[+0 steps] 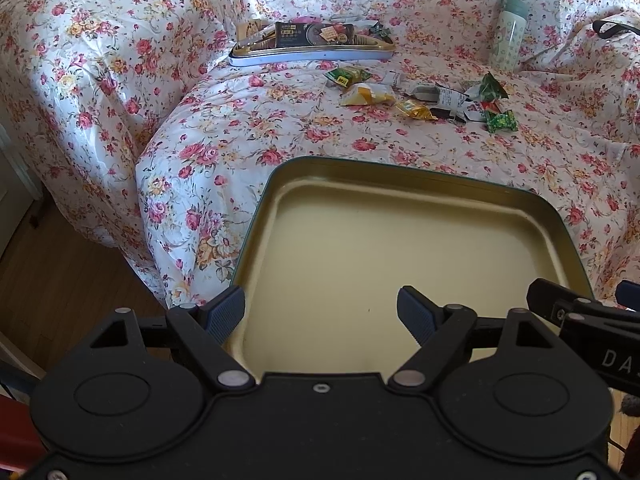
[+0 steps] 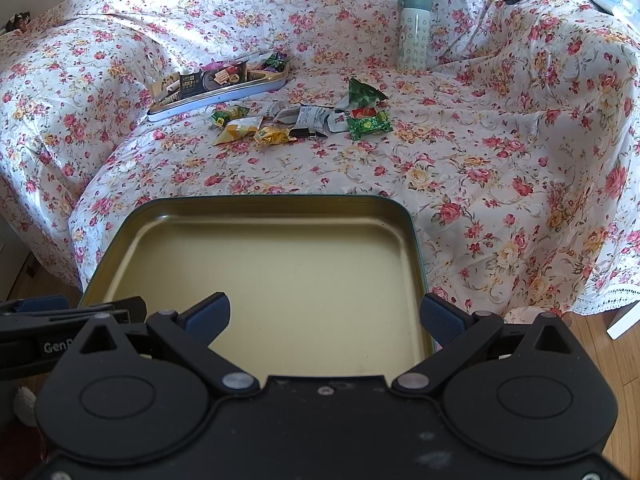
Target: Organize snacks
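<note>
Pinch the light, stiff, probably slippery gold tin [image 1: 400,240], lying close under the left gripper [image 1: 320,304] and right gripper [image 2: 325,308], both spread apart on nothing, by its thin raised rim, and take the soft, crinkly snacks [image 1: 416,100], scattered farther back on the floral cover [image 1: 280,128], gently mid-wrapper.

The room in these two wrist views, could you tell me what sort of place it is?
Probably a home living room: a sofa under a floral cover, a wooden floor, and a flask standing near loose snack packets and a shallow tin of snacks.
</note>
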`<state>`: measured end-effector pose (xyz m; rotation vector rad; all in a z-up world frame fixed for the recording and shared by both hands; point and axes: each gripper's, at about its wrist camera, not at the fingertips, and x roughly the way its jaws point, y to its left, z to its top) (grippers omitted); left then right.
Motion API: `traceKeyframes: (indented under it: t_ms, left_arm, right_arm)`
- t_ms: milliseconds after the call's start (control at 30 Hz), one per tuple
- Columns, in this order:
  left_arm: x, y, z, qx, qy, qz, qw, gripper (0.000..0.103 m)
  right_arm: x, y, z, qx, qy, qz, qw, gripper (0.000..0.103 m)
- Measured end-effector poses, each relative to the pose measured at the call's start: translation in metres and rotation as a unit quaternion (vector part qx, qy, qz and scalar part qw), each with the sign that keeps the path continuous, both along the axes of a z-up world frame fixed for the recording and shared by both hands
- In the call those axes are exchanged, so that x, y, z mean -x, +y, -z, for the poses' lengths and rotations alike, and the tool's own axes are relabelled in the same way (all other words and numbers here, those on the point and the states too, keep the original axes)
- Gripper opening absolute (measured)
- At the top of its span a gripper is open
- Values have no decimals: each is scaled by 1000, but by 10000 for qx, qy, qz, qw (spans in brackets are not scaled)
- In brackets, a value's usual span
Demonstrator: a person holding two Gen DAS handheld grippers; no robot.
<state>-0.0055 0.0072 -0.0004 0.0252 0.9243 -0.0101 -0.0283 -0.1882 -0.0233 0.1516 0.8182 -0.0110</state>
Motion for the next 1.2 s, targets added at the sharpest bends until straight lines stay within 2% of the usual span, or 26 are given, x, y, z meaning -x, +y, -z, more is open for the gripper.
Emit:
traceKeyframes:
  t_ms: [1200]
  left_arm:
    - [0, -4, 0, -16, 3, 24, 10000, 84]
  right_arm:
    - [1, 1, 1, -20, 5, 16, 10000, 103]
